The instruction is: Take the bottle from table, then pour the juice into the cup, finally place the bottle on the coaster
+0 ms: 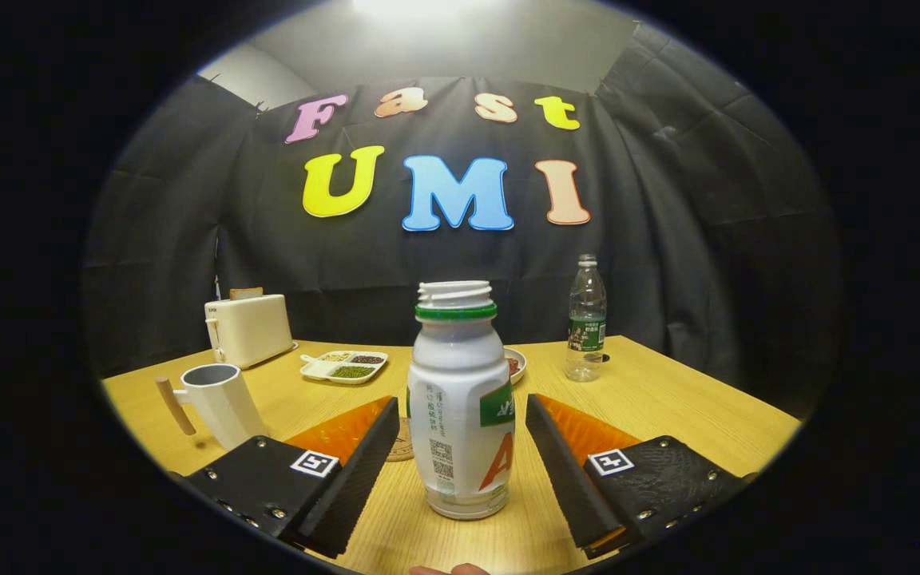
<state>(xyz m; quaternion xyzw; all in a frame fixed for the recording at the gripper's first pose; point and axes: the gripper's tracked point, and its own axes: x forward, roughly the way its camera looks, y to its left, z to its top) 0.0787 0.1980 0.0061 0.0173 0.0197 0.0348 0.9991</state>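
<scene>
Two fingers of your claw (pixel 460 471) stand spread apart, flanking the uncapped bottle (pixel 461 407) upright on the tabletop (pixel 668 407), neither touching. Close off-centre and you'll tip it, spilling juice short of the cup (pixel 220 403).

A glossy white plastic bottle (pixel 461 407) with a paper-like printed label stands on a smooth, light wood-grain worktop (pixel 668 399), the gripper (pixel 460 471) spread wide around it, its fingers (pixel 364 463) faced with ribbed, matt pads; beyond, a clear plastic water bottle (pixel 586 319), a matt ceramic-looking cup (pixel 220 403) with a wooden handle and a satin-finish toaster (pixel 248 327)
</scene>
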